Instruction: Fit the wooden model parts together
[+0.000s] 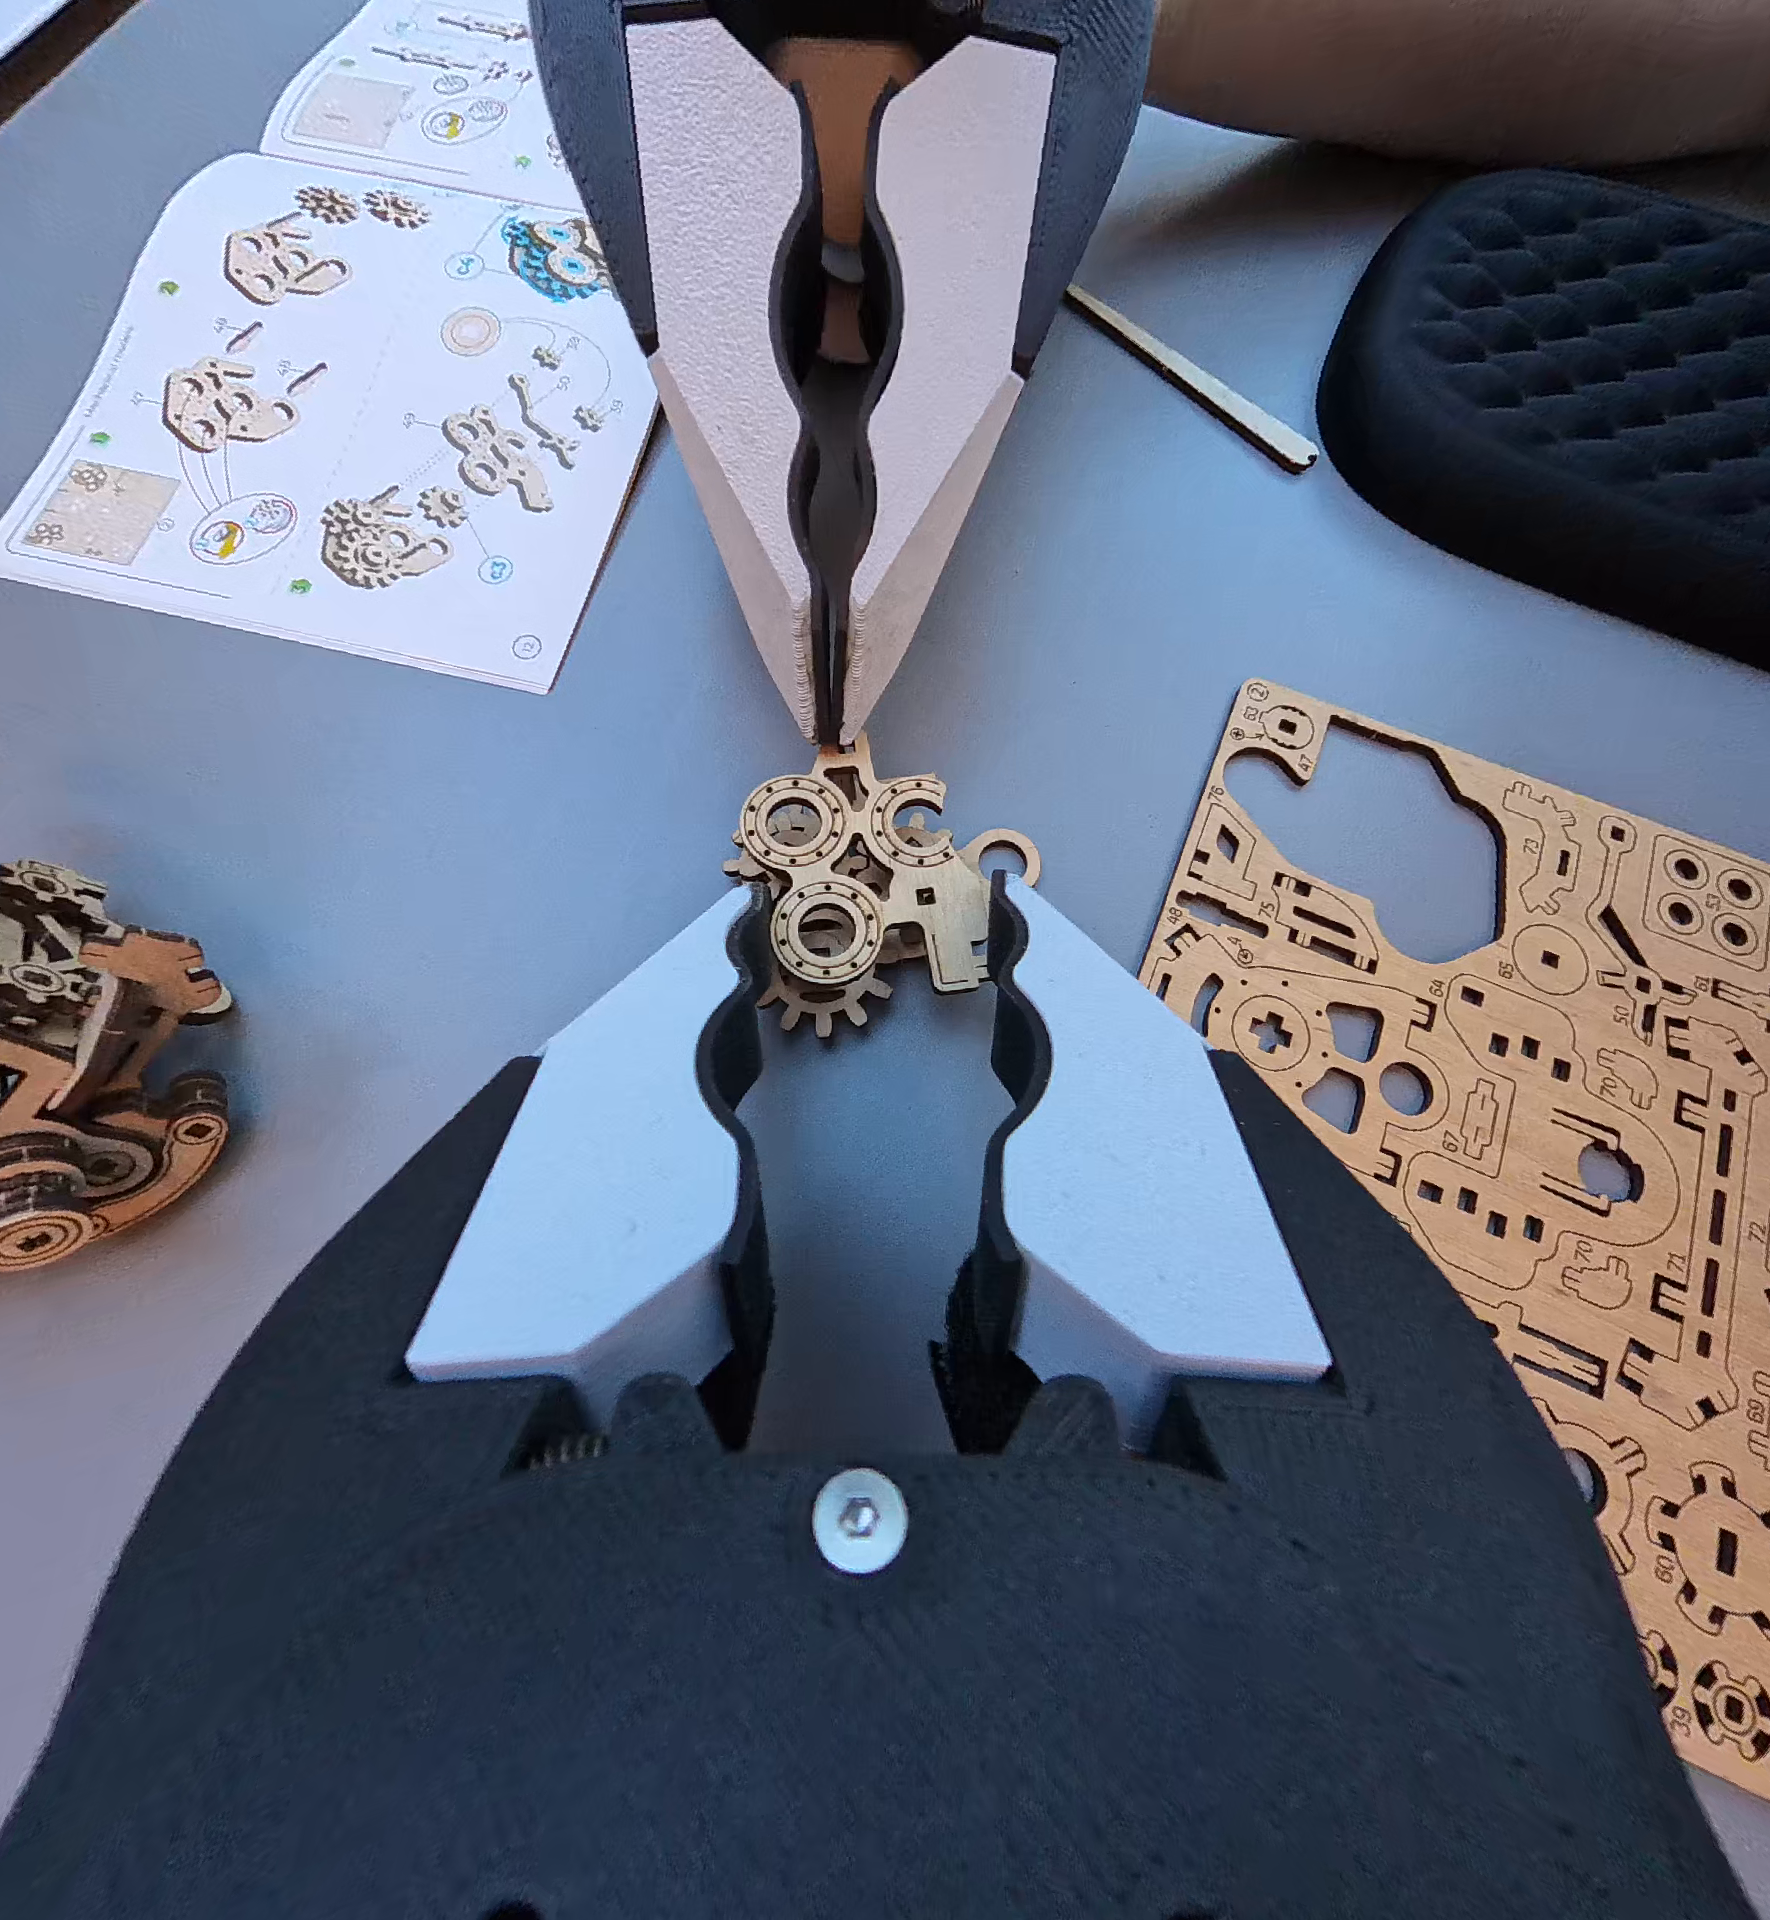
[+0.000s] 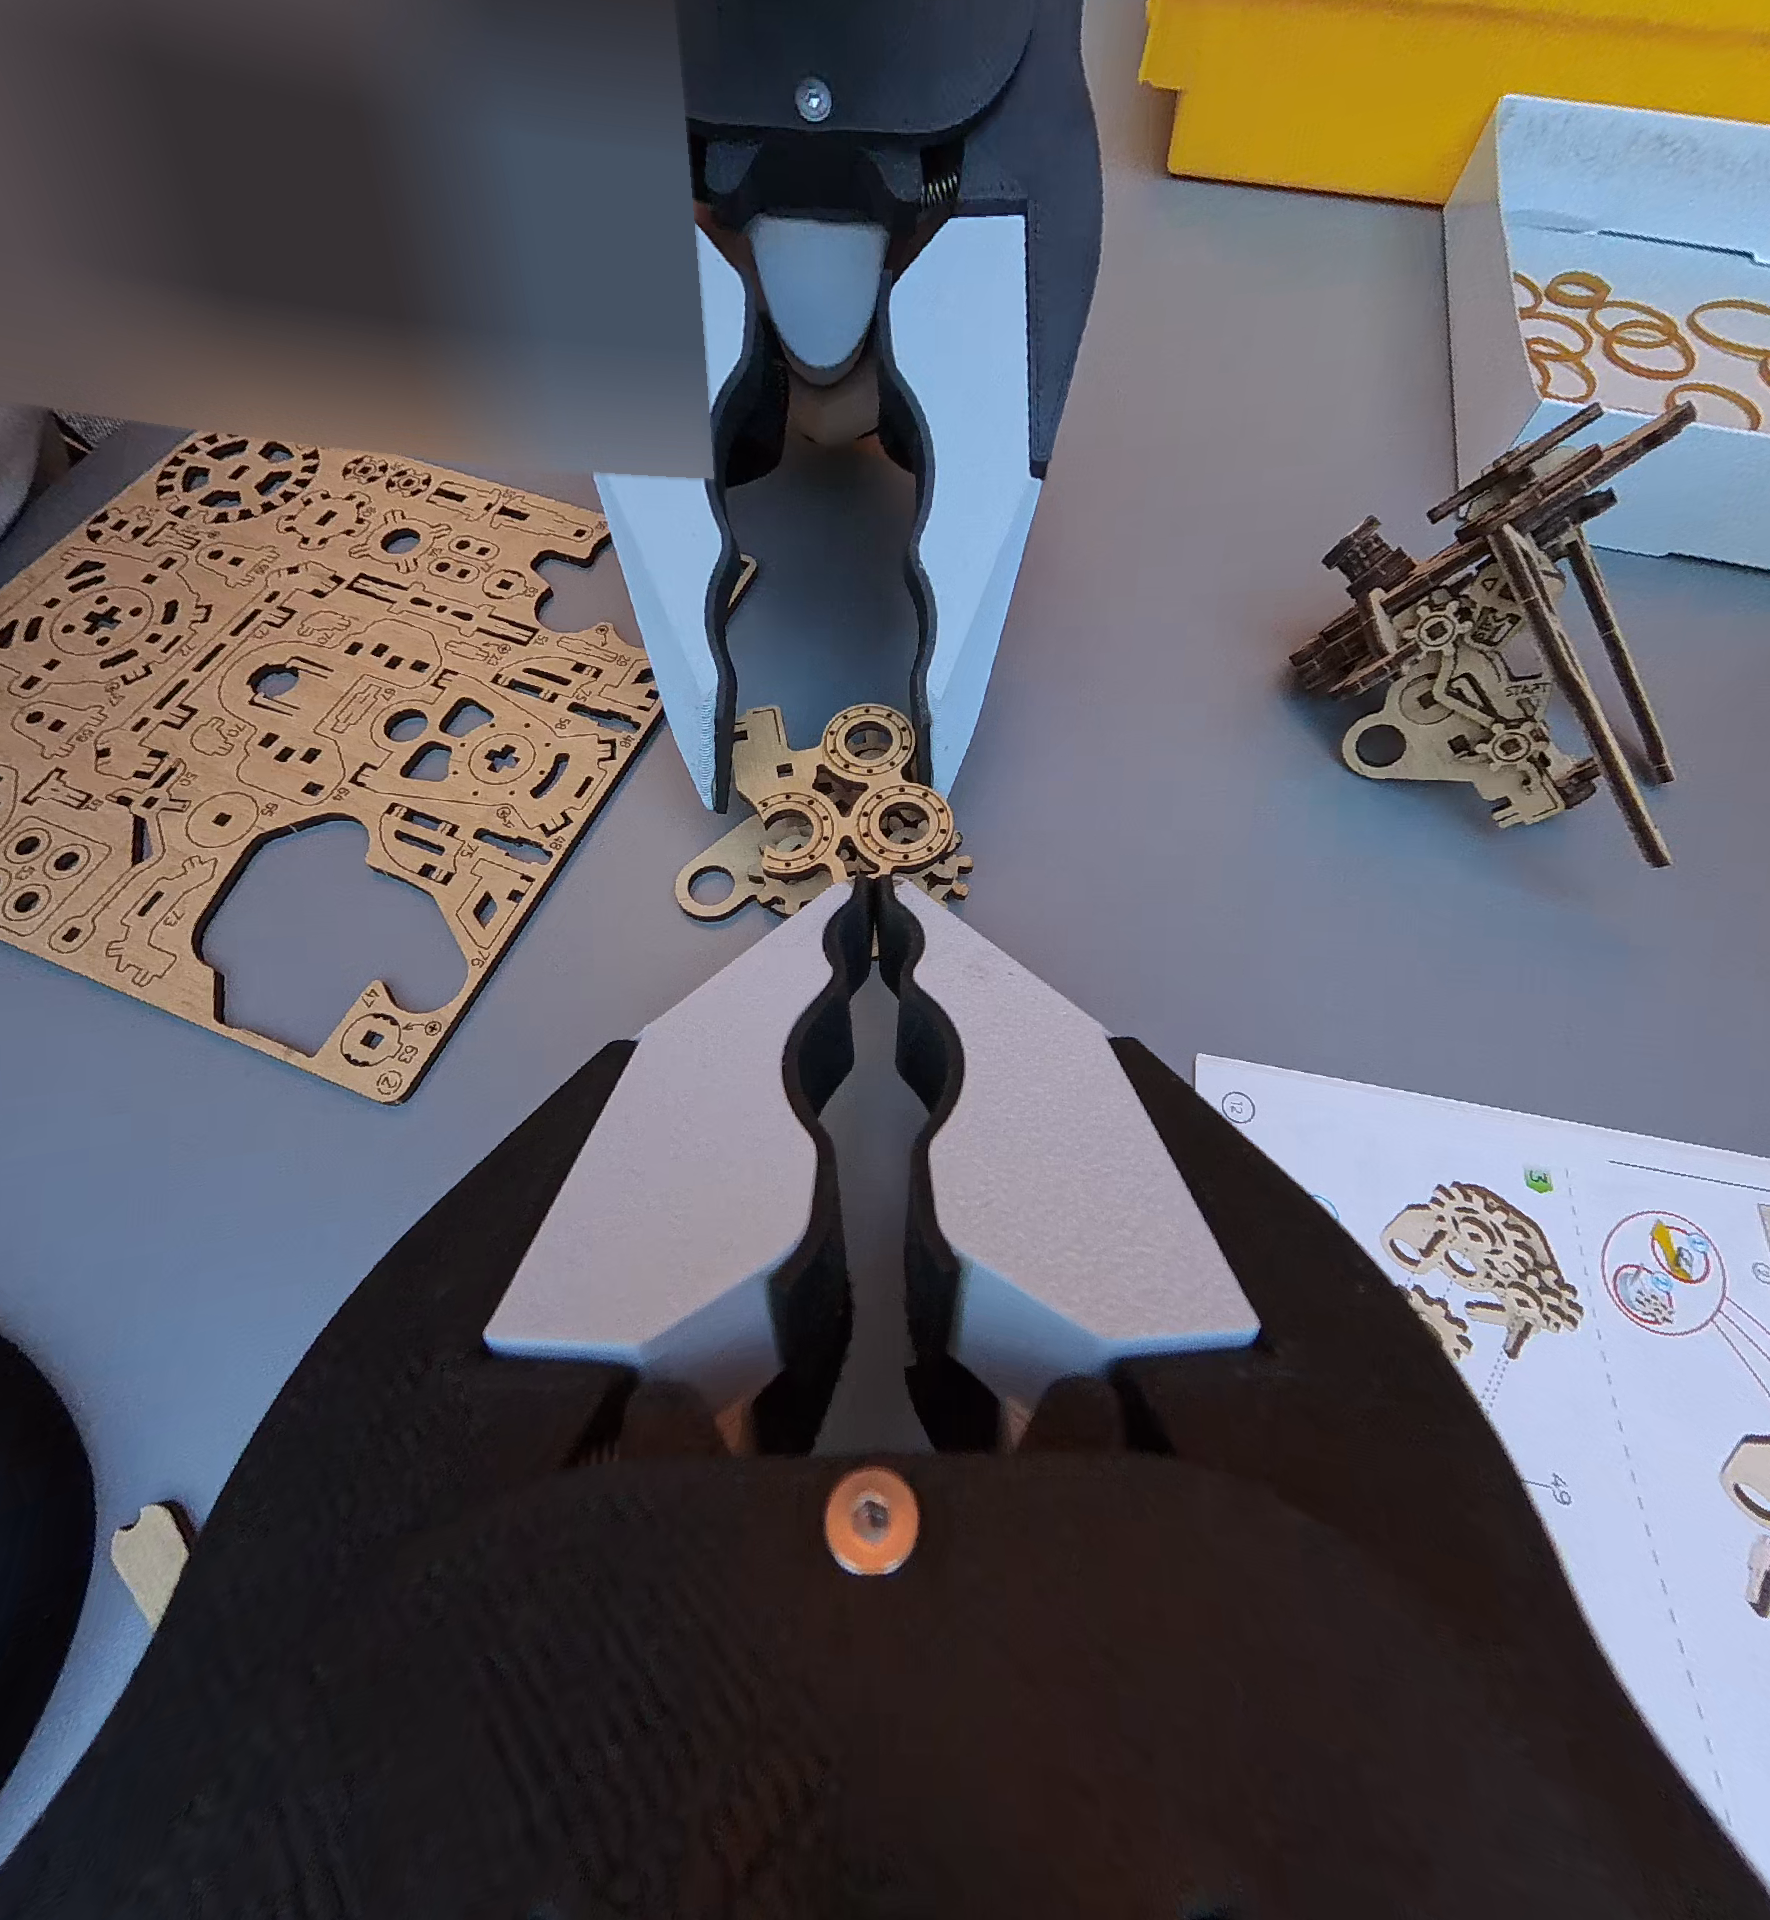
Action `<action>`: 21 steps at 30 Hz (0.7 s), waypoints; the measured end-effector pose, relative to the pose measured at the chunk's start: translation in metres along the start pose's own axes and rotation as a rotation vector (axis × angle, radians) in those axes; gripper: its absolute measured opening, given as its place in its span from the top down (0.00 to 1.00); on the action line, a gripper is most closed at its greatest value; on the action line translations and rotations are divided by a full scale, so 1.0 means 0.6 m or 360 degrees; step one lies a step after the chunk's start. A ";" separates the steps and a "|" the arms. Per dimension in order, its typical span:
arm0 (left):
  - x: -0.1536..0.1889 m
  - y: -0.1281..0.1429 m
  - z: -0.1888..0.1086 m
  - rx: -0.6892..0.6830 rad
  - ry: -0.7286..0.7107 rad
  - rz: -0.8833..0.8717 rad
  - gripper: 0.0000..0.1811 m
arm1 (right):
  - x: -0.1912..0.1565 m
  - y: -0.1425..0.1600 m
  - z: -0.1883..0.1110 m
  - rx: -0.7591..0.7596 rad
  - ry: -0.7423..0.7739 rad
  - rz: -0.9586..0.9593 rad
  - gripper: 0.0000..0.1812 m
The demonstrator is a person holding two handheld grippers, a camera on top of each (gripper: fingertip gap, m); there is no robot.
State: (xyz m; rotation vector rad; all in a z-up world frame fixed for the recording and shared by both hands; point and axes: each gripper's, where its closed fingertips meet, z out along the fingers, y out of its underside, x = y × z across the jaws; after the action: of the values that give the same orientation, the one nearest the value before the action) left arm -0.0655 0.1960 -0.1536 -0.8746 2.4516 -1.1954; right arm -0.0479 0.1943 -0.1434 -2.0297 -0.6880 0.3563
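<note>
A small wooden gear assembly (image 1: 860, 894) with three ringed holes lies on the grey table (image 1: 445, 810); it also shows in the right wrist view (image 2: 839, 810). My right gripper (image 2: 873, 896) is shut on a tab at the assembly's edge; in the left wrist view it (image 1: 832, 727) comes in from the top. My left gripper (image 1: 876, 914) is open, with one finger on each side of the assembly, close to its edges. In the right wrist view the left gripper (image 2: 824, 779) comes in from the top.
A laser-cut wooden parts sheet (image 1: 1483, 1143) (image 2: 237, 727) lies flat beside the work. An open instruction booklet (image 1: 320, 416) (image 2: 1587, 1351), a partly built wooden model (image 1: 39, 1070) (image 2: 1494, 665), a black padded cushion (image 1: 1608, 395), a wooden stick (image 1: 1193, 379), a white box of rubber bands (image 2: 1639, 343) and a yellow box (image 2: 1432, 94) surround it. My two grippers' fingertips are within a few centimetres of each other. The wooden stick (image 1: 1193, 379) is about 15 centimeters from both grippers' fingertips.
</note>
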 end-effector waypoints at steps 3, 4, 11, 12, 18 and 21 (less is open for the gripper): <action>0.000 0.000 0.000 0.0015 0.0022 -0.0016 0.78 | 0.000 0.000 0.000 0.0000 0.0000 0.0000 1.00; 0.000 0.000 0.000 0.0019 0.0025 -0.0019 0.78 | 0.000 0.000 0.000 0.0000 0.0001 -0.0001 1.00; 0.000 0.001 0.000 0.0040 0.0045 -0.0045 0.78 | 0.000 0.000 0.000 0.0000 0.0006 -0.0007 1.00; 0.000 0.001 0.000 0.0038 0.0043 -0.0043 0.78 | 0.000 0.000 0.000 0.0001 0.0007 -0.0008 1.00; -0.002 0.000 0.001 0.0002 -0.0032 0.0047 0.78 | 0.000 0.000 -0.001 0.0000 0.0016 -0.0025 1.00; -0.002 0.000 0.000 -0.0003 -0.0061 0.0092 0.78 | 0.000 0.000 -0.001 0.0001 0.0011 -0.0020 1.00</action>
State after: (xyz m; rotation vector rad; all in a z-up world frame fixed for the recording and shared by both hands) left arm -0.0645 0.1965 -0.1537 -0.8139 2.4308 -1.1458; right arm -0.0474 0.1939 -0.1433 -2.0245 -0.6962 0.3422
